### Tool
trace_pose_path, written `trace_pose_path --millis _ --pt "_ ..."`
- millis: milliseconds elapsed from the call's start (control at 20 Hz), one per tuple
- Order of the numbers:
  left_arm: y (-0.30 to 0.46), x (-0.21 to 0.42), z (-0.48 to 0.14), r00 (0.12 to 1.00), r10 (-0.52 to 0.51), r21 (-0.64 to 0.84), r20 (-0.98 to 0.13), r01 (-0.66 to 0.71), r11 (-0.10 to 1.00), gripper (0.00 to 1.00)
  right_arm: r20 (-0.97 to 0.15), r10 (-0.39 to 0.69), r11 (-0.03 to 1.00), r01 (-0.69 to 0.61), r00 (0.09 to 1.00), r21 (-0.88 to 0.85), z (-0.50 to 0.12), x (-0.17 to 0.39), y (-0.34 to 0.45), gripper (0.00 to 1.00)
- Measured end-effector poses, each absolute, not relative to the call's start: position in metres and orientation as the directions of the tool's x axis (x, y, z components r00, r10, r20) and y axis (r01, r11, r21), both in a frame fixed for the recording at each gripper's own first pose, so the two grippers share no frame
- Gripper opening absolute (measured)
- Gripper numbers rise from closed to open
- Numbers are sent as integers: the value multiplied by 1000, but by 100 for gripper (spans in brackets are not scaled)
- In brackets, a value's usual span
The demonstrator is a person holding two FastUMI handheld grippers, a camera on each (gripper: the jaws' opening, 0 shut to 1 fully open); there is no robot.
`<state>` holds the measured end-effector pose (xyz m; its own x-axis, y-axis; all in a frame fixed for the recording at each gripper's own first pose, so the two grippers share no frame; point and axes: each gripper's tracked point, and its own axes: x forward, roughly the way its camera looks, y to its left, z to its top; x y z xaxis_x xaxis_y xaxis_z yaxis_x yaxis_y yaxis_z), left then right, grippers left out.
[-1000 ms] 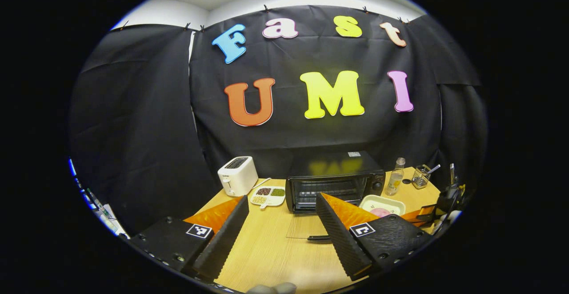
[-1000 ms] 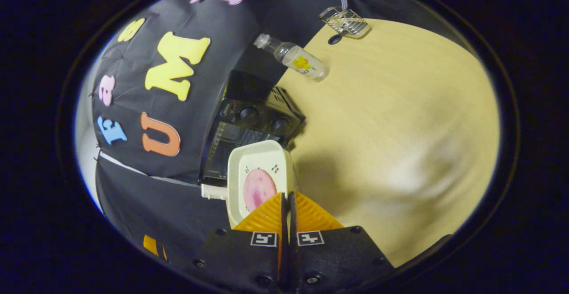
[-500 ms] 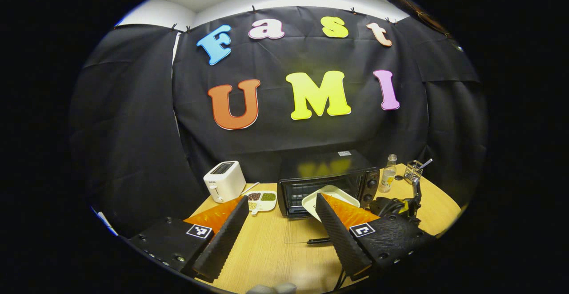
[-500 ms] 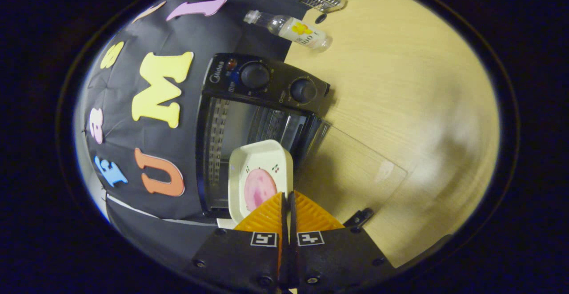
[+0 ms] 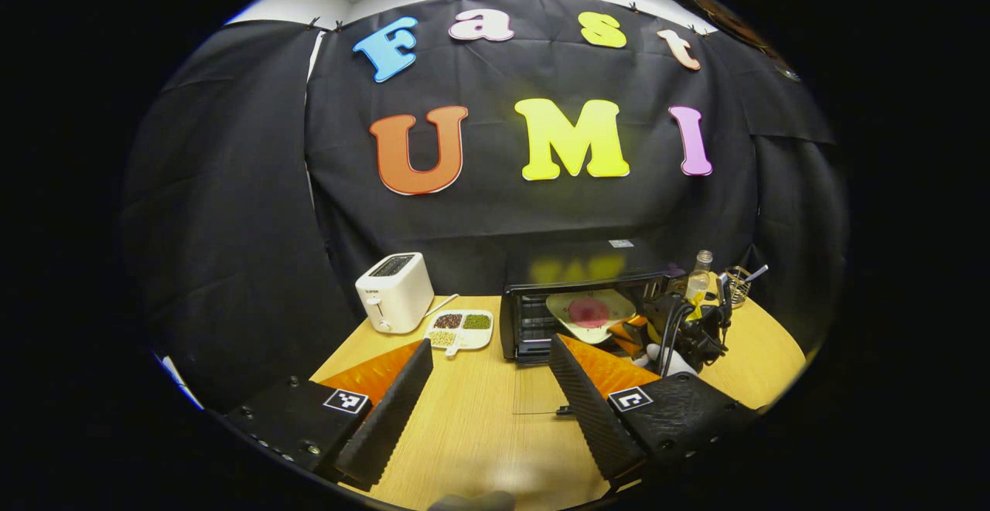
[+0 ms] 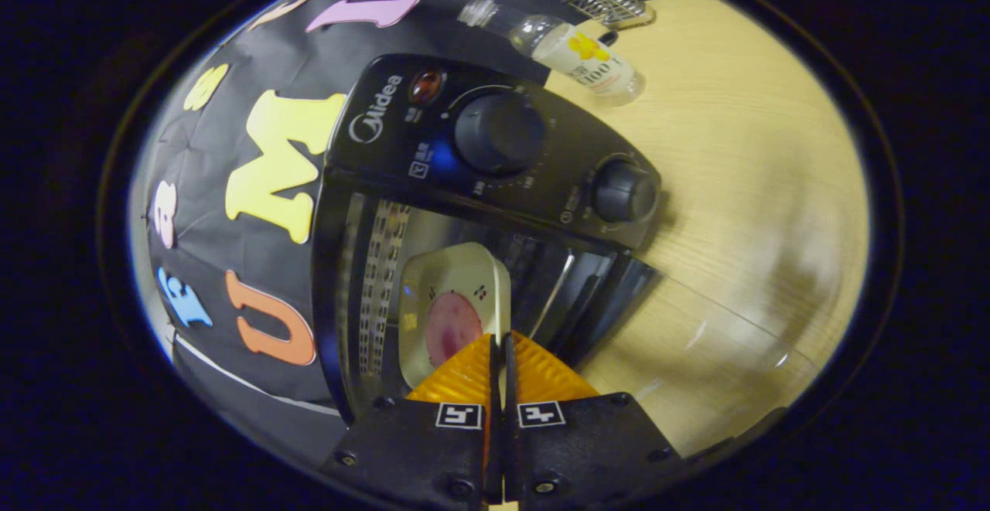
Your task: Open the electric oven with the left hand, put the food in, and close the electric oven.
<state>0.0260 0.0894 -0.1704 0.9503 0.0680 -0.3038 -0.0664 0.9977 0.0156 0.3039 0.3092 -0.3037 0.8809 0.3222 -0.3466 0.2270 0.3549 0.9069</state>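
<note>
The oven (image 5: 582, 306) stands at the back of the desk (image 5: 479, 434) with its glass door (image 5: 541, 391) folded down flat toward the front. In the left gripper view the left tongs (image 5: 491, 395) hang released over the desk in front of the oven, their fingers spread wide with bare wood between them. The right tongs (image 6: 500, 345) are clenched on the near rim of a cream plate (image 6: 452, 306) that carries a round pink slice of food (image 6: 451, 327); both fingers press together on that rim. The plate sits at the oven's mouth, its far part inside the dark cavity and tilted up on one side in the left gripper view (image 5: 589, 312), where the right tongs and the hand holding them show just to its right. Left of the oven stand a white toaster (image 5: 394, 292) and a small divided dish (image 5: 460, 327) of beans. A clear bottle (image 6: 576, 51) and a wire basket (image 6: 607, 2) stand to the oven's right.
</note>
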Motion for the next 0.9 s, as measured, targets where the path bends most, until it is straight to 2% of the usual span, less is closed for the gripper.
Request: trace_pose_path --millis 150,200,250,300,400,550,600,650,700,750,850,900 --pt "91 31 -170 951 72 17 -300 -70 997 96 -329 333 361 203 884 910 -307 310 312 6" --pt "90 32 -171 951 70 14 -302 -69 998 96 -324 336 344 205 884 916 -308 310 309 13" --pt "90 33 -171 950 70 11 -303 -69 998 97 -312 339 324 201 887 924 -307 313 307 6" --pt "88 34 -171 950 69 10 -303 -69 998 97 -313 336 330 200 888 923 -306 312 304 8" --pt "88 35 -169 951 69 13 -301 -68 998 96 -316 332 379 181 889 908 -301 306 297 20" --pt "86 36 -169 951 75 34 -301 -68 997 96 -328 335 470 145 883 870 -291 289 284 44" --pt "84 35 -168 951 75 37 -300 -67 997 97 -333 336 517 123 881 847 -283 279 279 48" --pt "83 35 -166 953 74 42 -294 -65 997 97 -343 334 573 100 878 813 -277 269 273 69" --pt "81 35 -163 955 74 46 -287 -64 997 97 -348 333 634 65 877 771 -271 260 269 70" --pt "79 34 -160 956 73 47 -283 -62 997 97 -361 330 698 32 872 716 -264 250 261 85" --pt "70 31 -156 959 61 37 -278 -52 998 96 -372 341 771 -31 863 636 -245 226 247 92" --pt "64 30 -154 961 53 35 -270 -45 998 97 -369 332 798 -50 868 601 -234 217 236 92"
